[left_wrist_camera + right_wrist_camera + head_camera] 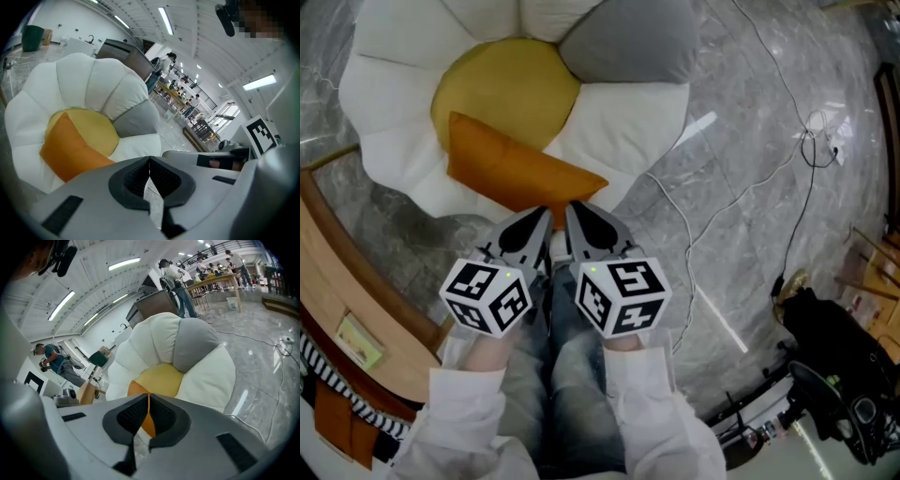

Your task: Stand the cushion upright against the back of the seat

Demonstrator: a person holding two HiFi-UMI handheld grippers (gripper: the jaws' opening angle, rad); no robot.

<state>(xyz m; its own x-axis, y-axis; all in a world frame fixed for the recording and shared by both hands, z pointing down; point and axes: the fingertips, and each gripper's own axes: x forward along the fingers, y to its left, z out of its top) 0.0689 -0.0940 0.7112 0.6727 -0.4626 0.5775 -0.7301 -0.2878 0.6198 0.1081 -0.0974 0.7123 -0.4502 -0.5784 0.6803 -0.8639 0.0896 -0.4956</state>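
Two tools, both closed, sit side by side in front of me, each topped by its marker cube and held in a white-sleeved hand. My left tool (pixel 150 174) has its ribbed pads pressed tip to tip with nothing between them; only a sliver of the grey marble floor (pixel 750 187) shows through the notch below. My right tool (pixel 148 412) is shut the same way and empty. An orange strip shows through its slit, but that is the cushion lying farther off, not in the grip.

Just beyond the two tips lies the orange cushion (pixel 511 169). It rests flat on the near left part of the flower-shaped seat (pixel 628 112), with one long edge toward me and a corner pointing right. Part of it lies over the seat's yellow centre (pixel 502 89) and part over a near white petal. From the head view I cannot tell whether the tips touch its near edge.

Farther away rise the seat's back petals, white ones and a single grey petal (pixel 628 37) at the far right. The cushion is not leaning on any of them.
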